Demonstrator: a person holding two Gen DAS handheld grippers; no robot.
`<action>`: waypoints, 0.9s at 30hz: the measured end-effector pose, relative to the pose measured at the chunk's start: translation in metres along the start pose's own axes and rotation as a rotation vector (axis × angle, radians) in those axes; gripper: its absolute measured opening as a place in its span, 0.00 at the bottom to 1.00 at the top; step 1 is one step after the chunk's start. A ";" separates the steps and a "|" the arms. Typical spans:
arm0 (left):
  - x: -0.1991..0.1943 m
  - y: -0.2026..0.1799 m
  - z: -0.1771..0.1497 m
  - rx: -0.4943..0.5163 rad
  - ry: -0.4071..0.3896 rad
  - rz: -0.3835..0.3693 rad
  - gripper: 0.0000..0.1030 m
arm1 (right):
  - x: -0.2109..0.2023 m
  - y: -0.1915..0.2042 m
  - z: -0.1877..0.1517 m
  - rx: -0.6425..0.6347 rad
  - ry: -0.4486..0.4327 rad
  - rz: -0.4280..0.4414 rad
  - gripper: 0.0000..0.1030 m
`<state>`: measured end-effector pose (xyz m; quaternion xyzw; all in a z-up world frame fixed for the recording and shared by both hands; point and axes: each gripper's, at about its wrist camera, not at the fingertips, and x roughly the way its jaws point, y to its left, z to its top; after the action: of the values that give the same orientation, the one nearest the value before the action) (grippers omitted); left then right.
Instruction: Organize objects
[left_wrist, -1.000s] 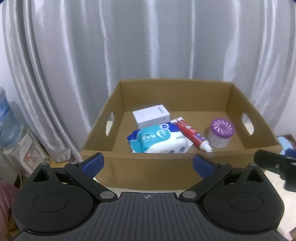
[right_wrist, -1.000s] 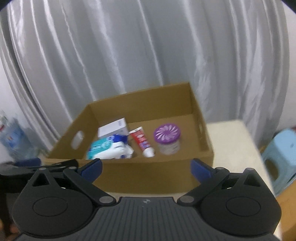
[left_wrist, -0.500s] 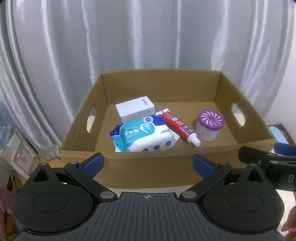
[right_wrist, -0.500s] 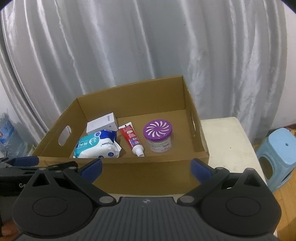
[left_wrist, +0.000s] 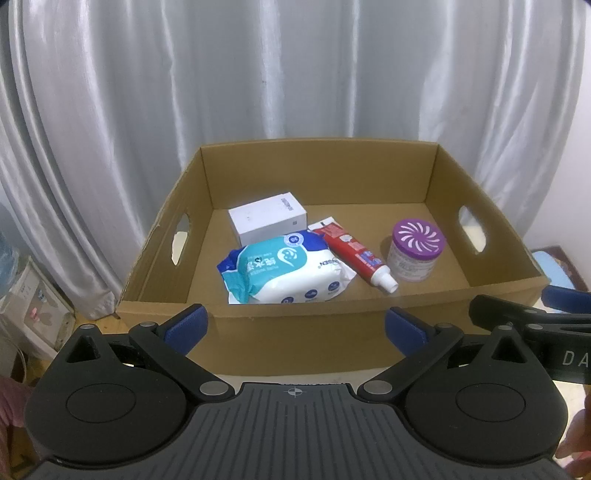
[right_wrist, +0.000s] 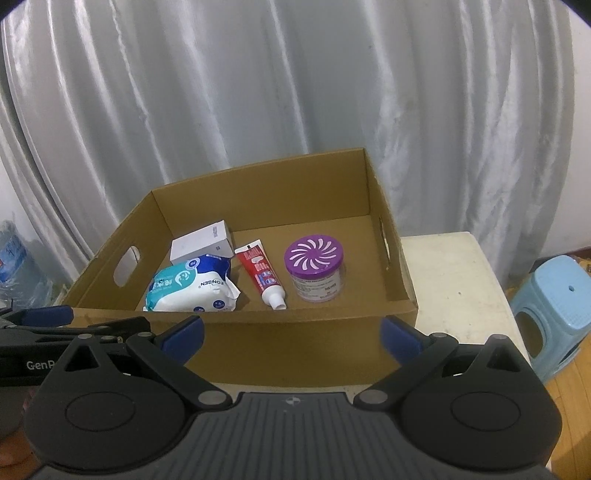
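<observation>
An open cardboard box (left_wrist: 295, 332) (right_wrist: 280, 343) stands on a white table. Inside lie a white carton (left_wrist: 267, 218) (right_wrist: 201, 243), a pack of wet wipes (left_wrist: 284, 271) (right_wrist: 190, 288), a red toothpaste tube (left_wrist: 356, 258) (right_wrist: 262, 273) and a jar with a purple lid (left_wrist: 417, 249) (right_wrist: 316, 267). My left gripper (left_wrist: 295, 326) is open and empty, in front of the box's near wall. My right gripper (right_wrist: 291, 330) is open and empty, beside it on the right. Each gripper shows at the edge of the other's view.
Grey curtains hang behind the box. The white table (right_wrist: 454, 280) extends to the right of the box. A light blue stool (right_wrist: 554, 314) stands at the right. A water bottle (right_wrist: 16, 266) and a white appliance (left_wrist: 29, 314) are at the left.
Both grippers have risen and pulled back a little, so the box's inside shows more from above. The objects in the box have not moved.
</observation>
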<state>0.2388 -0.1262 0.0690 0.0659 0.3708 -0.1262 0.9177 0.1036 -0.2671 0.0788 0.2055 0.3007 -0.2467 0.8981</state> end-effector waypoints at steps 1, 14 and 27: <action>0.000 0.000 0.000 0.001 0.000 0.001 1.00 | 0.000 0.000 0.000 0.000 0.001 0.000 1.00; 0.001 -0.001 0.003 0.016 -0.006 0.015 1.00 | 0.002 -0.002 0.002 0.007 -0.002 0.003 1.00; 0.003 -0.001 0.002 0.014 0.003 0.022 1.00 | 0.003 -0.001 0.002 0.006 0.006 0.002 1.00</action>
<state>0.2414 -0.1284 0.0680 0.0766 0.3706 -0.1185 0.9180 0.1060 -0.2702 0.0780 0.2092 0.3025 -0.2458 0.8968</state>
